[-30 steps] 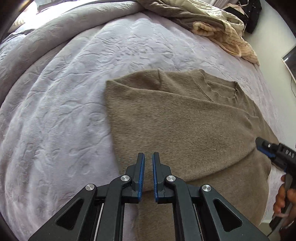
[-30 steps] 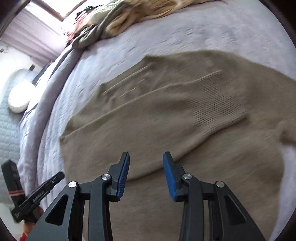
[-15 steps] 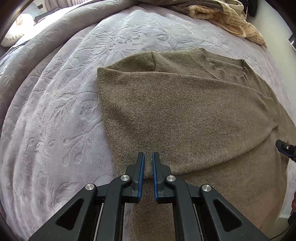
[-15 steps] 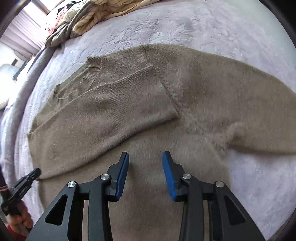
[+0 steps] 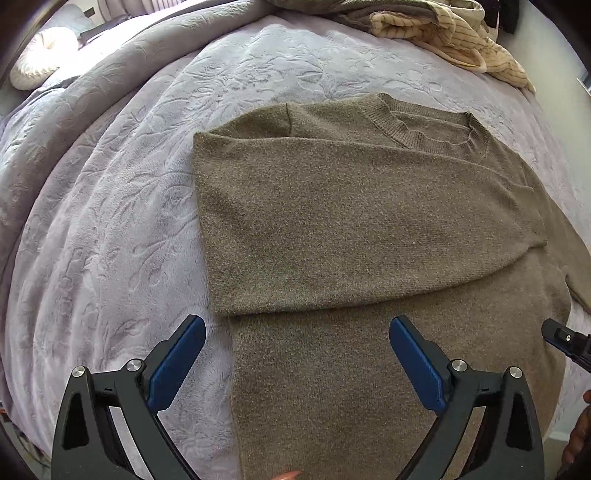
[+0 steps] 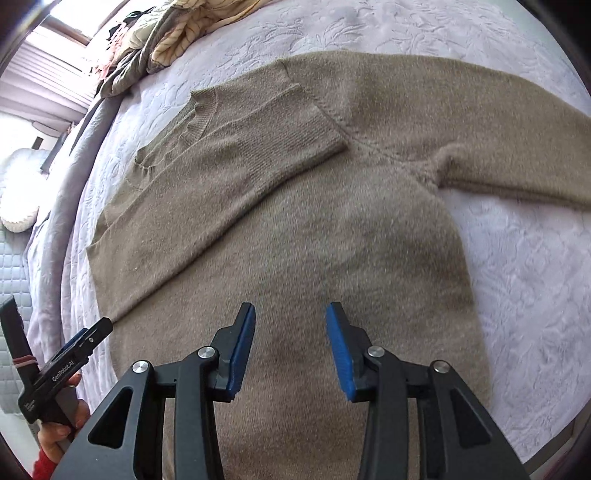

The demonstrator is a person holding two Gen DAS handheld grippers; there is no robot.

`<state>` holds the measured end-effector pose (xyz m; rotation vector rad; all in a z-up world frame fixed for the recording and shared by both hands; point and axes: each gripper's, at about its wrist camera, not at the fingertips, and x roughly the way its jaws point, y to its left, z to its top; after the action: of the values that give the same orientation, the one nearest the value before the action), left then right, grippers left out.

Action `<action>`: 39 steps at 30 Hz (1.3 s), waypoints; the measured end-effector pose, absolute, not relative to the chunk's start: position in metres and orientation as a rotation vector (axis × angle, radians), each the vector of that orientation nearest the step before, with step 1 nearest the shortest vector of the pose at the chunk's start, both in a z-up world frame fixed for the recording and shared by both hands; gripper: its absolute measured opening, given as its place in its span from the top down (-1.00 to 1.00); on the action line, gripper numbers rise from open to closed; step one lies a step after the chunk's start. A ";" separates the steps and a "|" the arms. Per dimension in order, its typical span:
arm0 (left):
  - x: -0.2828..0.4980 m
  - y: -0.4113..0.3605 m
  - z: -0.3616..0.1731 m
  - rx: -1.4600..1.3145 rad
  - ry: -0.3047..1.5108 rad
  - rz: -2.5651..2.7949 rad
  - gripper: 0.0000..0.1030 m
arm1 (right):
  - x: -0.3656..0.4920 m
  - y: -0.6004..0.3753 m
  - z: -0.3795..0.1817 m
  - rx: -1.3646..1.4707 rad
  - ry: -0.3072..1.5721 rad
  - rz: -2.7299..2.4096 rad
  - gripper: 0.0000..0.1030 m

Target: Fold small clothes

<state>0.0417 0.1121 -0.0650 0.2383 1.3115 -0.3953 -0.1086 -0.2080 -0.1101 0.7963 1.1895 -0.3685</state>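
Sweater point(image 5: 369, 229) lies flat, collar away from us, one sleeve point(image 5: 362, 236) folded across. Our left gripper point(image 5: 297, 354) has just sprung wide, empty; our right gripper point(image 6: 290, 347) hangs half-open, empty. Crumpled clothes point(image 5: 443, 33) sit beyond.

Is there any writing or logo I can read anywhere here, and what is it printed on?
"GenRobot.AI": white letters on the black body of the left tongs, seen from the right wrist camera.
A smaller white mark lower on that same body, near the hand: too small to read.
The olive sweater, the lilac bedspread and the heap of clothes show no readable text.
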 end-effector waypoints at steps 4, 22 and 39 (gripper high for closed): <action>0.046 0.118 -0.076 0.214 1.375 -0.382 -0.93 | -0.116 -0.205 -0.110 0.817 1.191 -0.360 0.14; -0.011 0.002 -0.069 0.318 1.394 -0.566 -0.93 | -0.233 -0.315 -0.111 1.106 0.980 -0.559 0.14; -0.070 -0.118 -0.076 0.398 1.382 -0.689 -0.93 | -0.350 -0.466 -0.126 1.478 0.447 -0.784 0.14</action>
<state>-0.0701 -0.1177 -0.0756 0.3977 1.3825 -0.6890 -0.3497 -0.4658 -0.1264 1.4780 0.4465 -0.7840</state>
